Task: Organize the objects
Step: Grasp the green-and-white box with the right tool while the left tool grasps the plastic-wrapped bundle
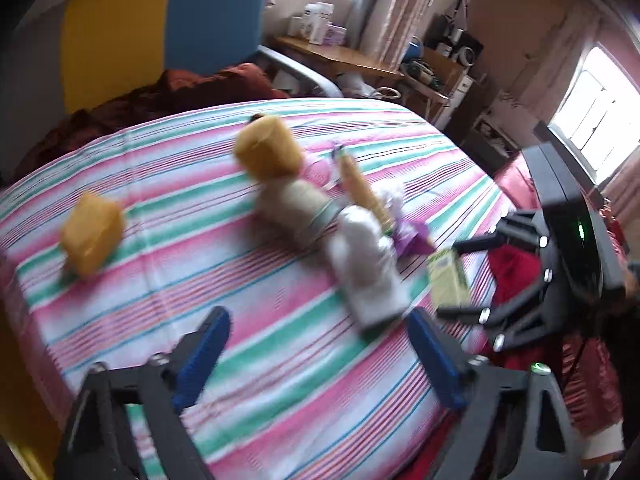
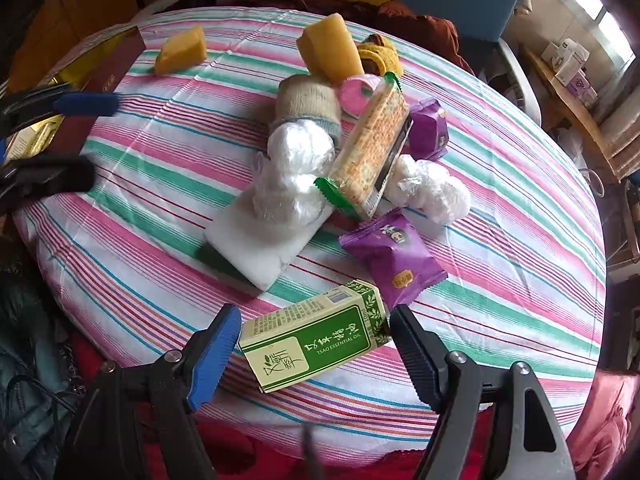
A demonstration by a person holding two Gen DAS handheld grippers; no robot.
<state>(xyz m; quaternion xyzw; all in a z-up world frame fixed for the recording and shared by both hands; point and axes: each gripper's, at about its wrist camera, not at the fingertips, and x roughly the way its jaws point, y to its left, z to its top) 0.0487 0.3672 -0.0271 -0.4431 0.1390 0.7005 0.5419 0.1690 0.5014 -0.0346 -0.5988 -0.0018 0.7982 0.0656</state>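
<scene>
Right gripper point(image 2: 316, 354): jaws wide, straddling green essential-oil box point(image 2: 314, 346), not clamped.
Left gripper point(image 1: 320, 354): jaws wide, empty, above striped cloth point(image 1: 240, 380).
Pile point(image 2: 320, 148): sponges, snack packs, bags jumbled mid-table.
Progress: barely begun, nothing sorted.

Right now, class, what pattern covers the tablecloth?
Pink, green and white stripes on the tablecloth; clearest in right wrist view.

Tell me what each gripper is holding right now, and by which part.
Nothing is held. The right gripper stands open around the green essential oil box, jaws at its two ends, not yet closed. The left gripper is open over bare cloth.
</scene>
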